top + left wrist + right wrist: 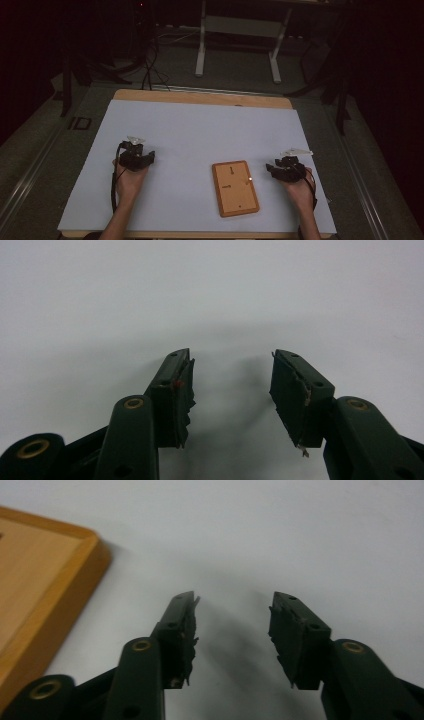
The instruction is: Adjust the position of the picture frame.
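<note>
Stage: start, nothing handled yet | left gripper [141, 161]: jaws apart, empty, resting on white sheet [190, 130] | right gripper [278, 171]: jaws apart, empty, just beside wooden board [235, 188] | remaining: reach and grasp board

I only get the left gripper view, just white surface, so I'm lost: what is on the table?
Observer: A wooden tray lies flat, near the person's edge.
Operator: Which gripper is closer to it?
Observer: The right gripper, just beside the tray's right edge, not touching.
Operator: Is it holding anything?
Observer: No, in the right gripper view its jaws stand open over bare surface.
</note>
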Motion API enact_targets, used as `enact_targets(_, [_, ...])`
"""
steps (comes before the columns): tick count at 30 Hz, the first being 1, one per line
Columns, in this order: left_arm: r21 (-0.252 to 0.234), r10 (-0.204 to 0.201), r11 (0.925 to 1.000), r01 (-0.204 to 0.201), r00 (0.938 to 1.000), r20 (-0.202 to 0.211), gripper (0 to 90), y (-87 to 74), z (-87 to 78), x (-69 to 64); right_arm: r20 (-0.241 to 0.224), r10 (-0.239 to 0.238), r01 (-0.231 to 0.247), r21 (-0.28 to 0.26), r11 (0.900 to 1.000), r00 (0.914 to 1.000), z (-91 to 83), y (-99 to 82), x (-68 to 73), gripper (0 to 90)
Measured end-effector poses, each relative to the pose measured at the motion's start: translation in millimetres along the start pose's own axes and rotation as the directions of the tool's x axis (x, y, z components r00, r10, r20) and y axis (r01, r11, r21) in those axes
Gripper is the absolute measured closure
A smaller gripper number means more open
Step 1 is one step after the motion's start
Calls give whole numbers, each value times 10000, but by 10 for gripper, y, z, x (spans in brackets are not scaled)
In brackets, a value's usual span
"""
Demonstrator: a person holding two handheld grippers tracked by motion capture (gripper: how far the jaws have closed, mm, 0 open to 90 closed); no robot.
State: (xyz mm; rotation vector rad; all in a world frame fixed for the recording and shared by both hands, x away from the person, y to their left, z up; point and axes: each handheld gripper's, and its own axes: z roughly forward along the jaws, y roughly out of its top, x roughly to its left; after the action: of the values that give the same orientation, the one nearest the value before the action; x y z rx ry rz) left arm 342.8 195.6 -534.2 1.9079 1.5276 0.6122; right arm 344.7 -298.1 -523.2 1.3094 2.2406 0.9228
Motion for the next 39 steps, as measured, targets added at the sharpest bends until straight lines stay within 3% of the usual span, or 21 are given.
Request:
enact_targets(3, [-41, 741, 9973, -740, 9964, 414, 512, 10, -64, -69, -90, -388, 390, 180, 9991, 9992, -24, 7, 52, 554])
enact_targets(7, [-164, 879, 9961, -868, 9926, 838, 512, 13, -110, -104, -238, -577, 583, 226, 9980, 9980, -53, 23, 84, 566])
enact_targets(10, [-411, 956, 9950, -908, 9862, 1350, 511, 10, -164, -114, -425, -684, 691, 167, 9975, 9968, -79, 30, 107, 578])
enact_targets(14, [-701, 1105, 9925, -1003, 9809, 1600, 511, 10, -216, -139, -762, -794, 798, 31, 9968, 9939, -128, 36, 136, 602])
enact_targets(19, [-723, 1224, 9912, -1111, 9764, 1781, 510, 7, -220, -173, -1275, -1042, 1026, -190, 9945, 9863, -221, 18, 214, 640])
enact_targets(27, [-750, 1509, 9875, -1387, 9692, 1945, 508, 5, -221, -203, -1696, -1564, 1561, -153, 9876, 9730, -284, -1, 329, 676])
enact_targets(39, [-613, 1488, 9883, -1394, 9693, 1957, 505, -1, -198, -211, -2539, -2115, 2081, -405, 9773, 9438, -365, -66, 534, 693])
